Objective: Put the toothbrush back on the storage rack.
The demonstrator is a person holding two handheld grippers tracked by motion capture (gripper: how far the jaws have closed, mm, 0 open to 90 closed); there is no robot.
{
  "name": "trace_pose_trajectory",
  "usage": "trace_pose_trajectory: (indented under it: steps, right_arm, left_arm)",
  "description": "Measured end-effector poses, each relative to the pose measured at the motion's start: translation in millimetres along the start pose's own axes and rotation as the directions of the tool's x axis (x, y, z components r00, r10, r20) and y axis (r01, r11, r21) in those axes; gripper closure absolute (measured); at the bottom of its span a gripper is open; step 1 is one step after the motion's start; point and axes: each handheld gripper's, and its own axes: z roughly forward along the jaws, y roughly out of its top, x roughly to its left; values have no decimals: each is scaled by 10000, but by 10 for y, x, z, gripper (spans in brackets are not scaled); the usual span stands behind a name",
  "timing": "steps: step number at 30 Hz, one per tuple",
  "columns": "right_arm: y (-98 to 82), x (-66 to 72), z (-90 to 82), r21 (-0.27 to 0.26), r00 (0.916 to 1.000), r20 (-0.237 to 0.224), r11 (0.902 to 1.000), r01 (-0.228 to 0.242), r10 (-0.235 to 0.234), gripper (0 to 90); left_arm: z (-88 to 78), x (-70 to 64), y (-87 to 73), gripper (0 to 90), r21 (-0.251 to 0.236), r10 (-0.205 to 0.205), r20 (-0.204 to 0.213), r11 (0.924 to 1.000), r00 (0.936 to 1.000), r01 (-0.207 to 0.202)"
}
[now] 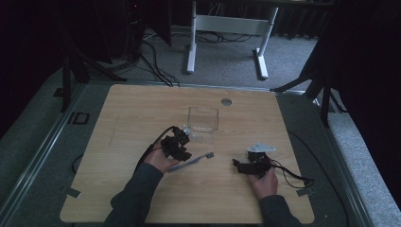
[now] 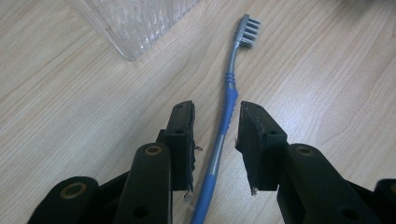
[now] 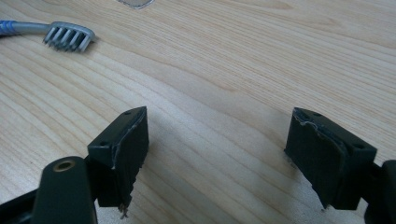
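A blue and grey toothbrush lies flat on the wooden table, its bristled head pointing away from the left gripper. My left gripper is open, and its jaws straddle the handle with a small gap on each side. From above, the left gripper sits over the handle end of the toothbrush. My right gripper is wide open above bare wood, with the toothbrush head far off at its upper left. In the high view the right gripper rests right of the brush.
A clear ribbed plastic container stands upright just beyond the left gripper, and its corner is close ahead of the jaws. A round grommet sits near the table's far edge. Cables trail from both grippers.
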Motion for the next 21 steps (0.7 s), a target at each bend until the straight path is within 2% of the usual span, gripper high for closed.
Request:
trace_pose_trajectory:
  steps: [21]
  right_arm:
    - [0,-1,0,-3,10000,-1,10000,12,-12,210]
  left_arm:
    - [84,-10,53,667,483,30,-4,9988,10000,-29]
